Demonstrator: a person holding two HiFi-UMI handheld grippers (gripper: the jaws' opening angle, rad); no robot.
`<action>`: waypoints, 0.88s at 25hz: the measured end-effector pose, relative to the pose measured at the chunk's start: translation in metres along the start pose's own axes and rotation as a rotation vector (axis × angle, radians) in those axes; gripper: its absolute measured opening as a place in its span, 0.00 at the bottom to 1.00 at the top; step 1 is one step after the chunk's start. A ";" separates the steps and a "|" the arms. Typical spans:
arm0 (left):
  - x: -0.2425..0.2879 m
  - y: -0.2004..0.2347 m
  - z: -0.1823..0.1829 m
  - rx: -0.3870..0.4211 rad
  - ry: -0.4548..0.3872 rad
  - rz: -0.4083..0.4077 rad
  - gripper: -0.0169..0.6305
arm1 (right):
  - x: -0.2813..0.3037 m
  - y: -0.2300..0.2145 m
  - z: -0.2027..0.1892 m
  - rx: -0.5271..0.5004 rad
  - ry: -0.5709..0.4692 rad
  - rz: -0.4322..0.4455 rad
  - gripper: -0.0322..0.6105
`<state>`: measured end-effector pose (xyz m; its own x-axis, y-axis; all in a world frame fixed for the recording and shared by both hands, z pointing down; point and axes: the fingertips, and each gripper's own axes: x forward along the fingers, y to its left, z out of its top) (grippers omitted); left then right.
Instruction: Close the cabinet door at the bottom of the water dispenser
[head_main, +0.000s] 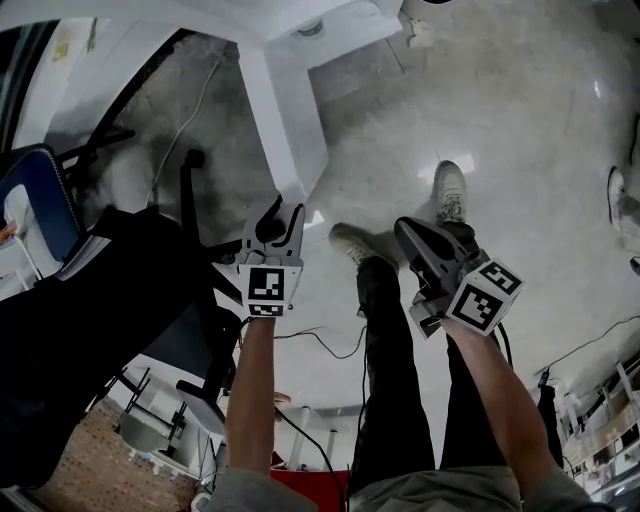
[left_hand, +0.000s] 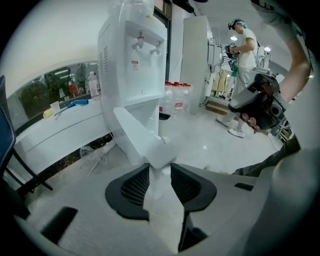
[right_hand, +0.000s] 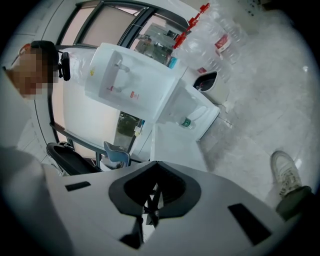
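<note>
The white water dispenser (left_hand: 132, 50) stands against a wall, and its bottom cabinet door (left_hand: 136, 136) is swung open towards me. In the head view the door (head_main: 285, 130) runs down from the dispenser to my left gripper (head_main: 283, 210). My left gripper (left_hand: 160, 175) is shut on the door's free edge, which sits between its black pads. My right gripper (head_main: 408, 230) hangs to the right of the door, apart from it, shut and empty. The right gripper view shows the dispenser (right_hand: 132, 85), the open door (right_hand: 175, 145) and a green-capped bottle (right_hand: 186, 121) inside the cabinet.
A black office chair (head_main: 120, 300) and a blue chair (head_main: 40, 200) stand to the left. Cables (head_main: 320, 345) trail across the grey floor. Packs of water bottles (left_hand: 176, 97) sit beside the dispenser. A person in white (left_hand: 245, 50) stands farther back. My legs and shoes (head_main: 450, 190) are below.
</note>
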<state>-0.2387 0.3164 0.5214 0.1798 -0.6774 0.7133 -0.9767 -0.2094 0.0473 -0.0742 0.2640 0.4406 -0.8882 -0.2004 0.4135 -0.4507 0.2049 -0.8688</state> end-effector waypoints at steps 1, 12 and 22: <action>0.003 -0.005 0.003 -0.017 -0.003 0.003 0.23 | -0.003 -0.002 0.003 0.003 -0.006 -0.002 0.07; 0.042 -0.056 0.040 -0.137 -0.010 0.054 0.23 | -0.036 -0.029 0.040 0.027 -0.047 -0.030 0.07; 0.084 -0.087 0.081 -0.349 -0.042 0.134 0.23 | -0.063 -0.055 0.085 0.045 -0.079 -0.041 0.07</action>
<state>-0.1287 0.2206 0.5204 0.0448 -0.7120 0.7007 -0.9718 0.1316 0.1958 0.0144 0.1844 0.4392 -0.8583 -0.2832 0.4280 -0.4808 0.1521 -0.8635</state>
